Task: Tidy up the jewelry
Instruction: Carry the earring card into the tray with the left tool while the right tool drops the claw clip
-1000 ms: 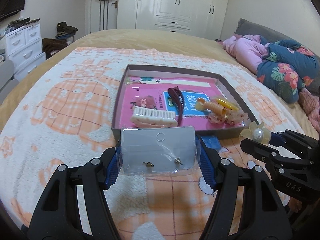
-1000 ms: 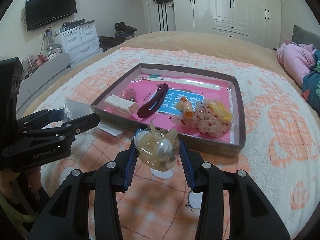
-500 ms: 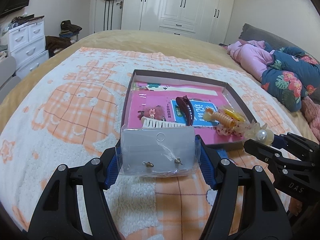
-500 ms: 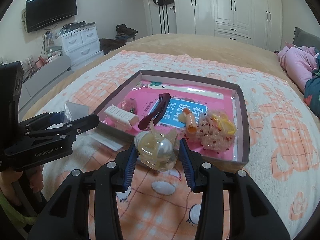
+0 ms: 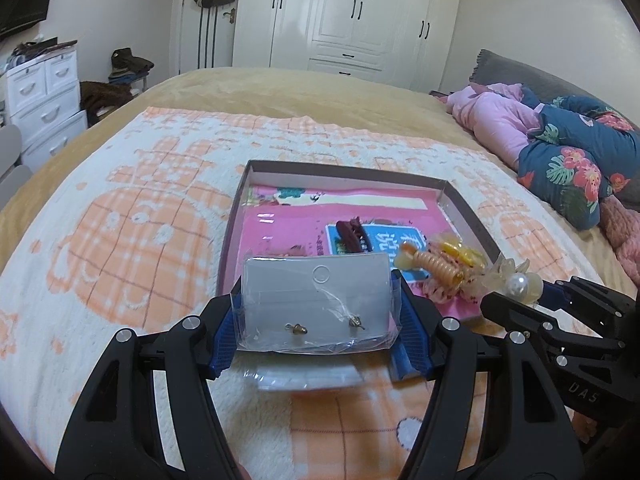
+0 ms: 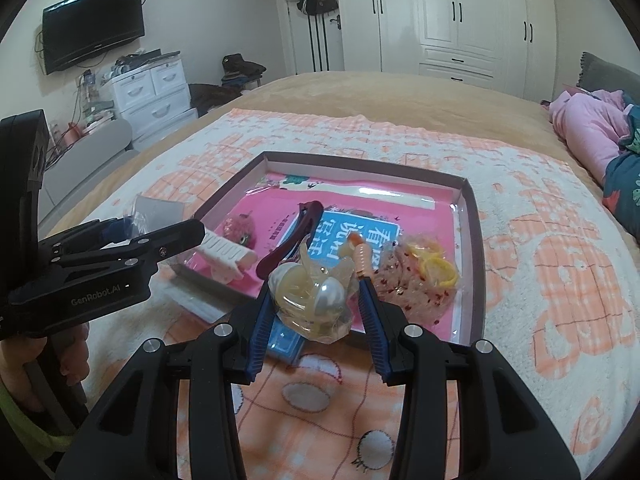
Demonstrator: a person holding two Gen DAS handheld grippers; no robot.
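Left hand-held gripper (image 5: 318, 320) grips the earring card (image 5: 316, 292) by its edges above the box's (image 6: 476, 248) near-left corner. Right hand-held gripper (image 6: 316, 300) is clamped on a bagged pearl clip (image 6: 316, 300) at the near edge, likely for deposit.

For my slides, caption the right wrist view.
Right gripper holds a bagged translucent pearl hair clip before the pink-lined cardboard tray.

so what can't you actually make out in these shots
- White comb: hidden by the earring card in the left view, partly by the left gripper in the right.
- Blue packet: mostly under the pearl clip.
- Tray near edge: behind the right gripper.
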